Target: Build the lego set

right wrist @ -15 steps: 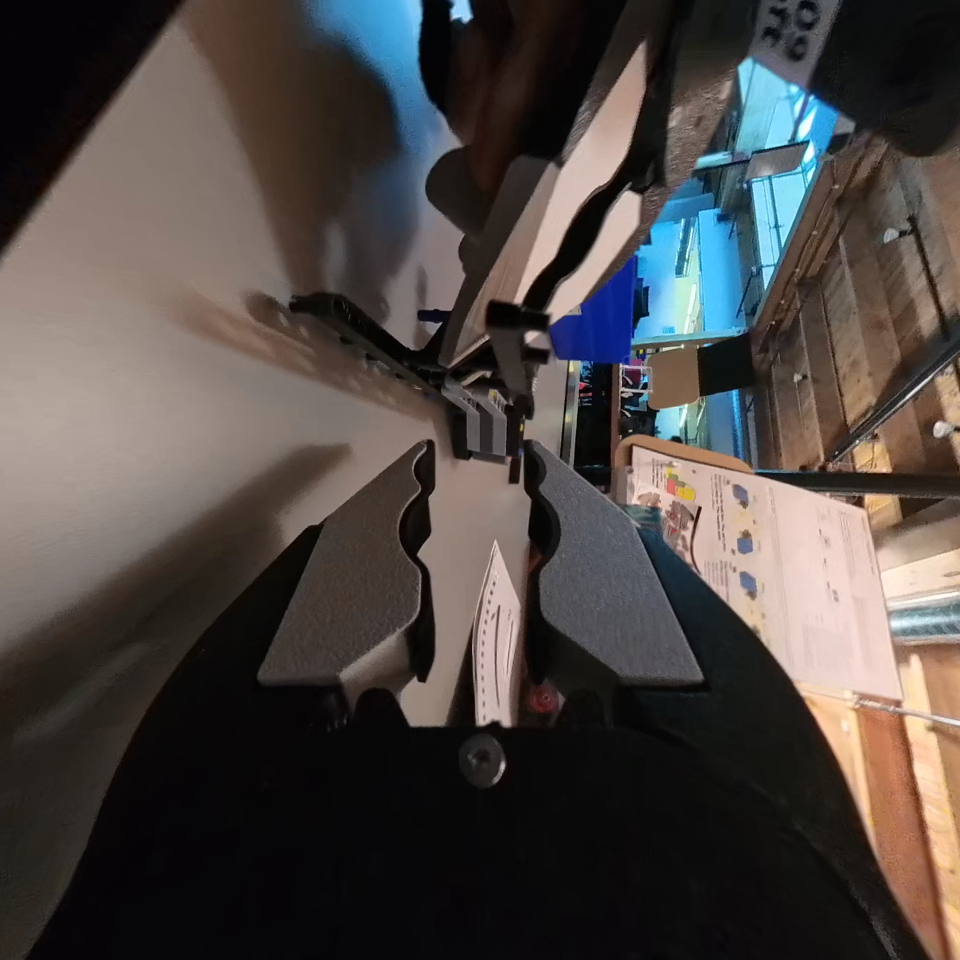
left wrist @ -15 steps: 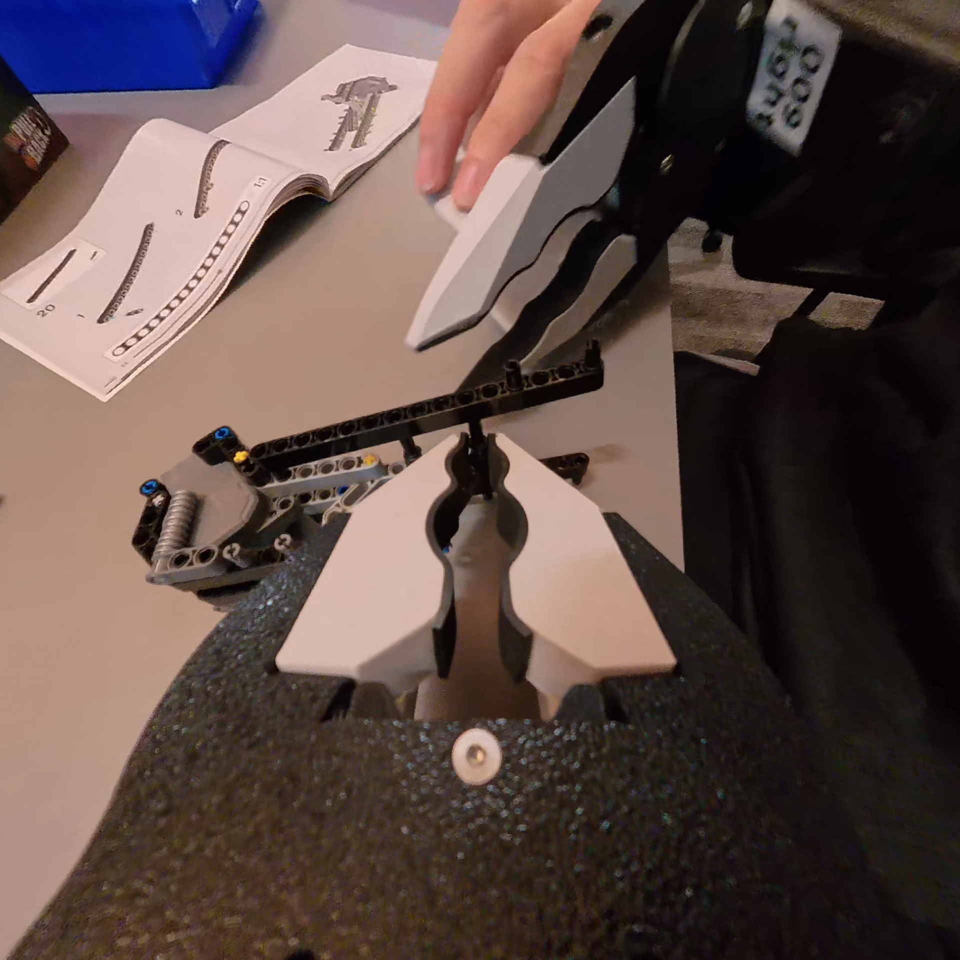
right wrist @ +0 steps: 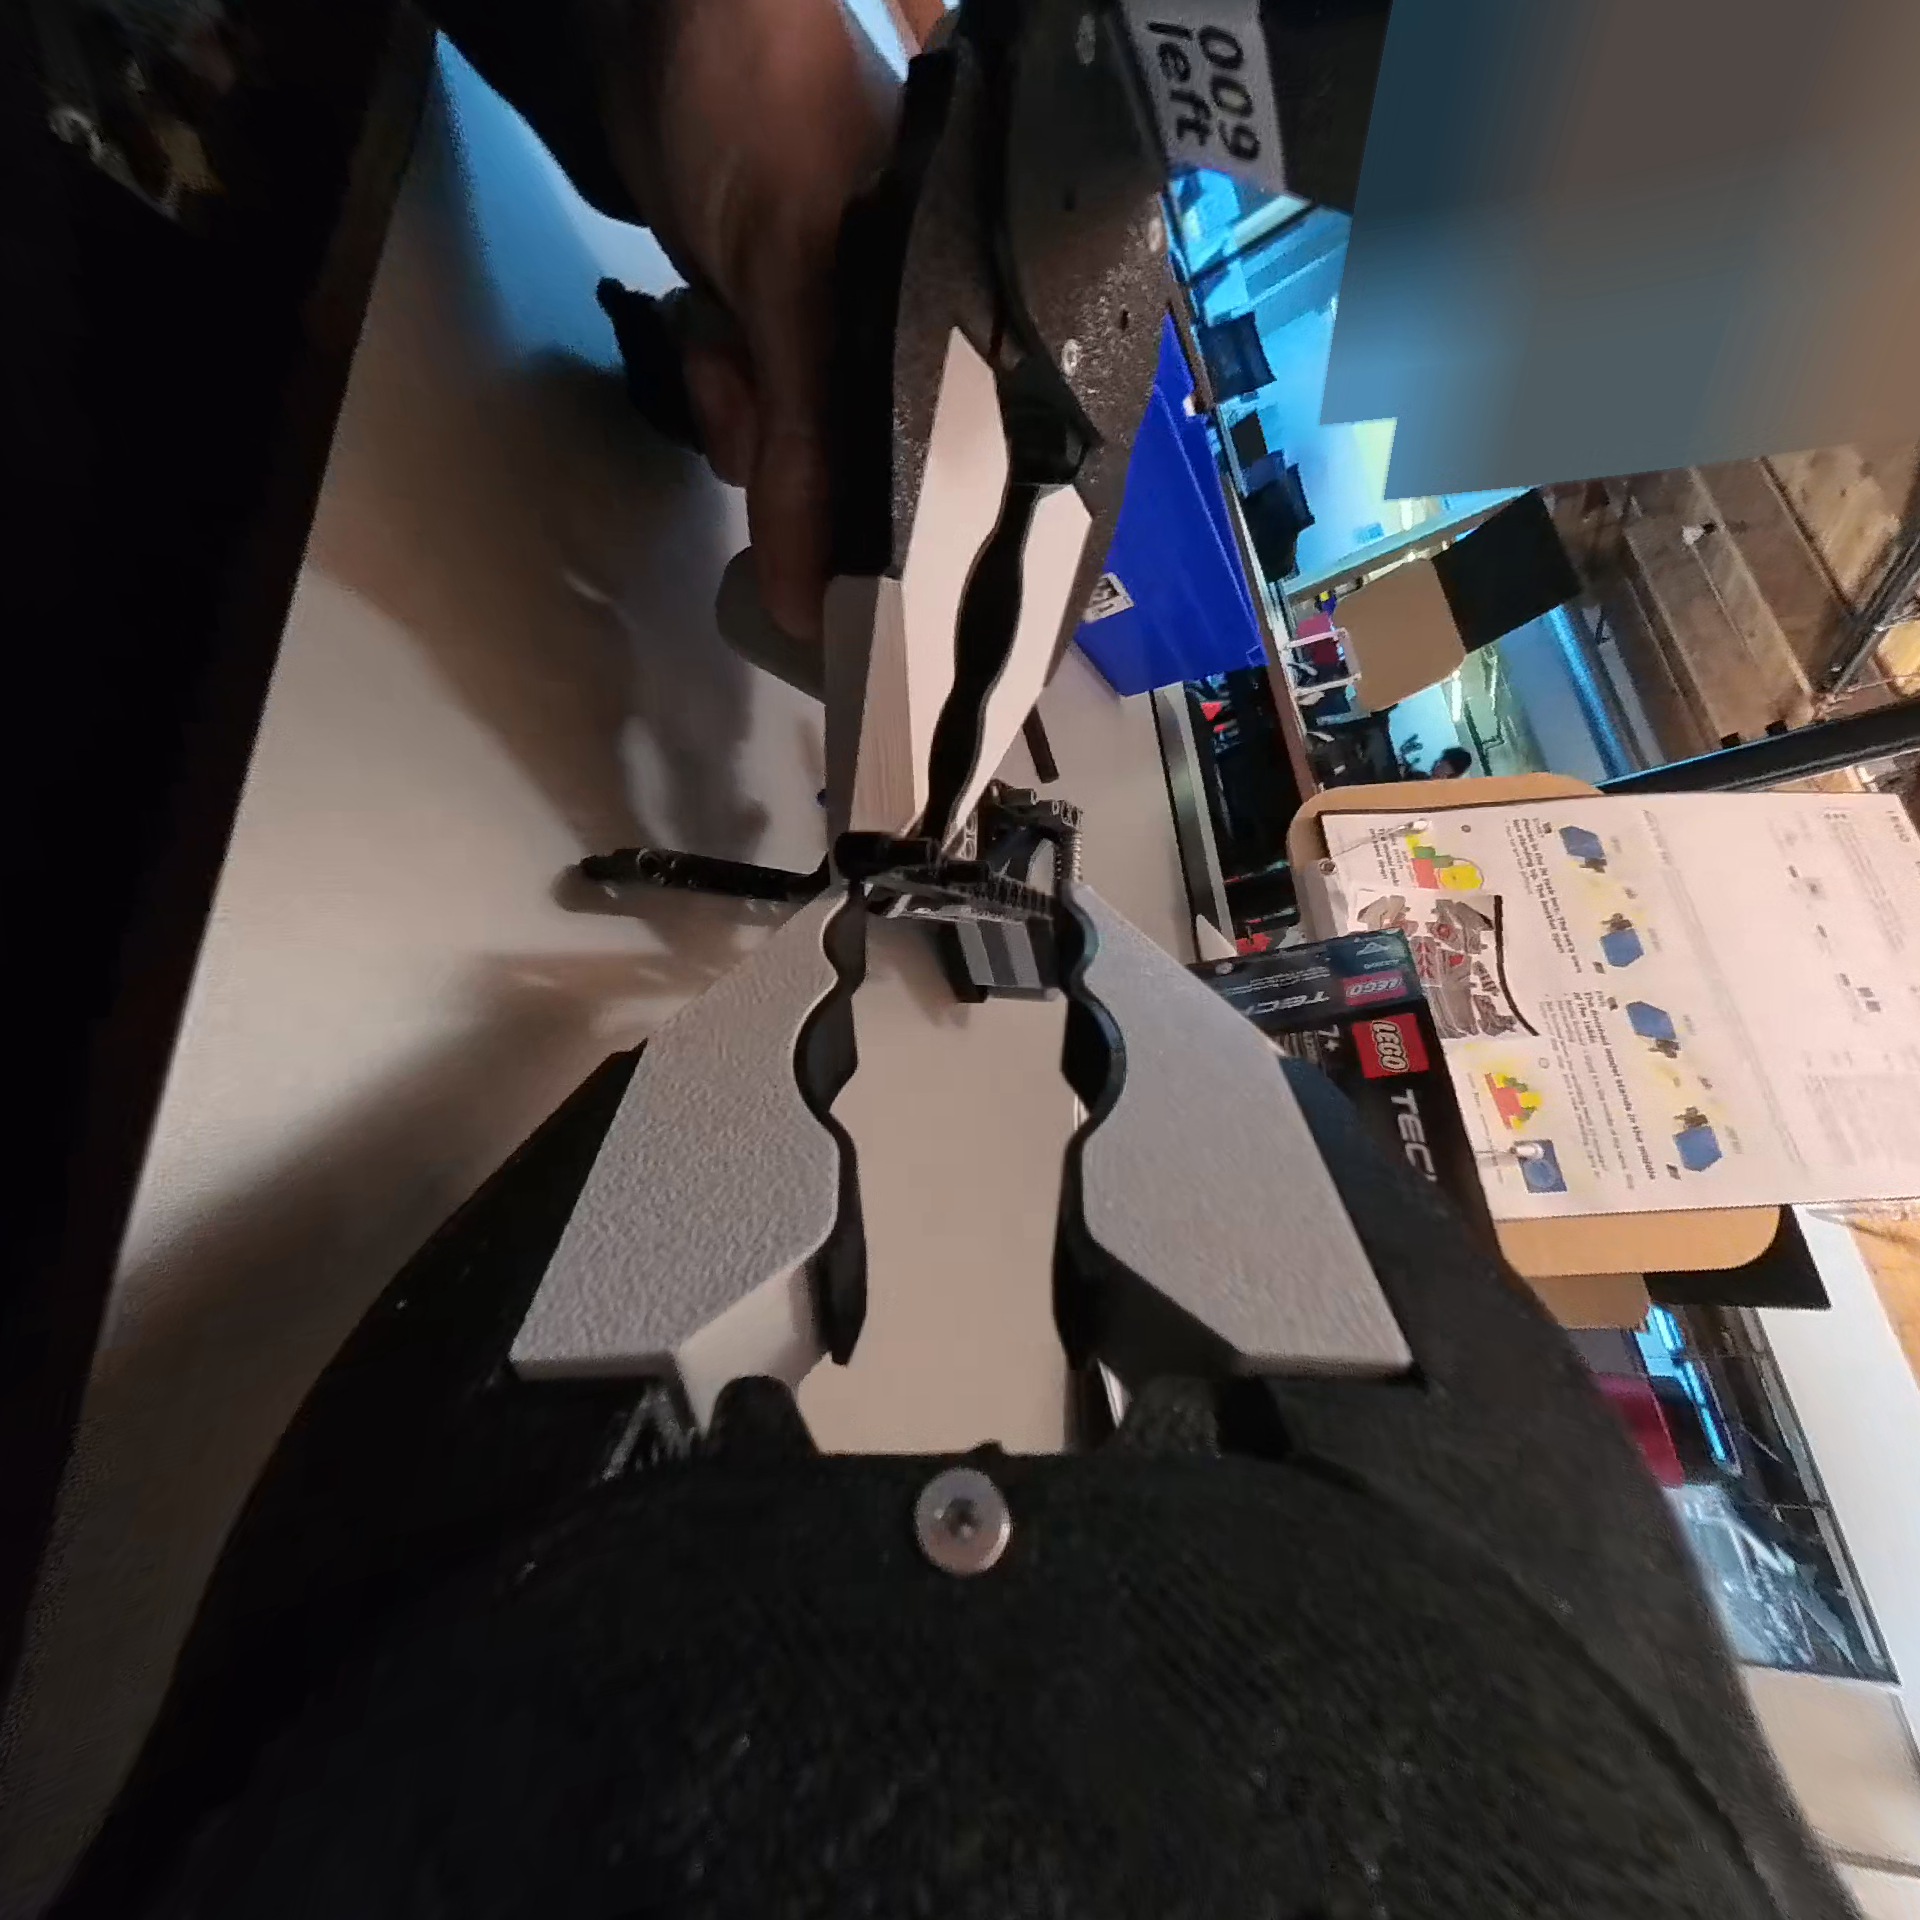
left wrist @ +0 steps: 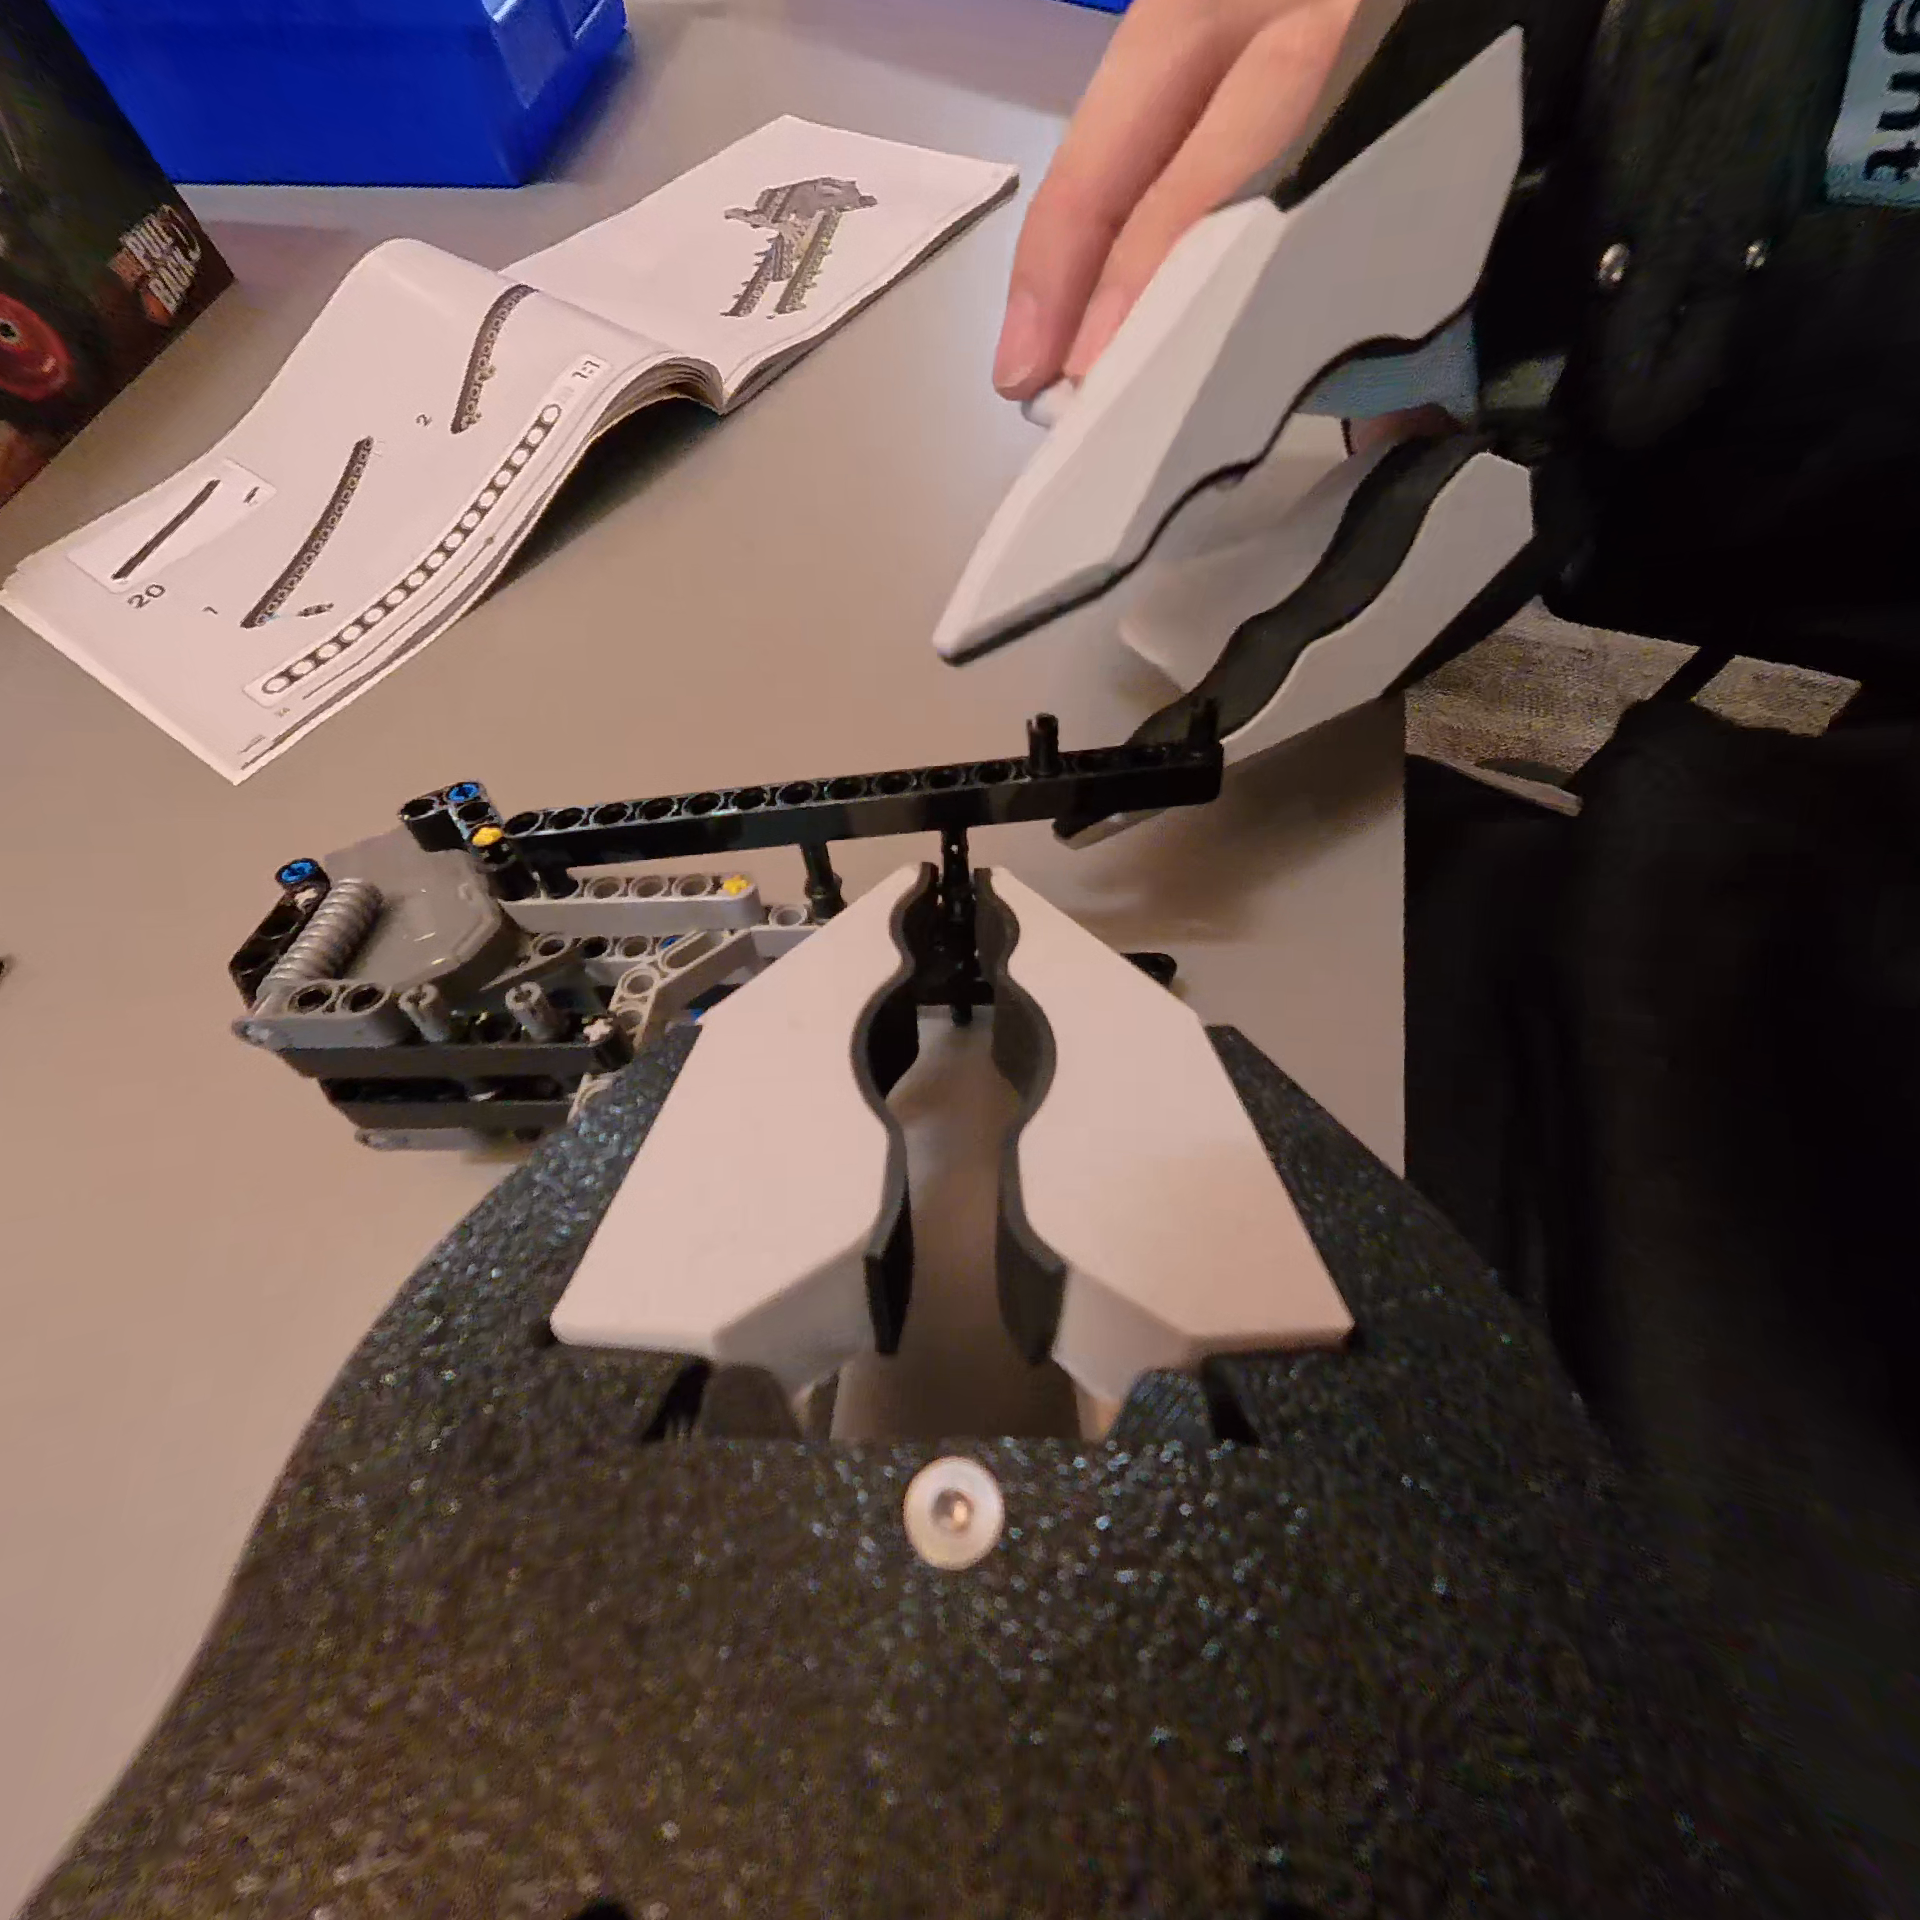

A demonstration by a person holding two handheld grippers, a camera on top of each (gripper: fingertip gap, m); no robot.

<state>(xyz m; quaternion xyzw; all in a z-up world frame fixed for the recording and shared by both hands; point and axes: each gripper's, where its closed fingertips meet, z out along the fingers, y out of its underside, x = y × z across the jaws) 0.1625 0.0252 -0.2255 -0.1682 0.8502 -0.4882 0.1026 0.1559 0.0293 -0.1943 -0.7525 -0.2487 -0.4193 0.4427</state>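
Black long holed lego beam (left wrist: 831, 805) atop grey-black lego model (left wrist: 468, 977) on grey worktop (left wrist: 156, 1195), left tongs (left wrist: 951, 894) gripping black pin under beam, right tongs (left wrist: 1132, 717) parted around beam's right end, open paper booklet (left wrist: 436, 416) far left.

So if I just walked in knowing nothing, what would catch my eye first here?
Probably the two grey-fingered grippers meeting over a half-built Lego model on the grey table. The left gripper pinches a thin black pin under the model's long black beam, while the right gripper, open, reaches in at the beam's far end. Behind lies an open instruction booklet, with a blue bin at the table's back edge.
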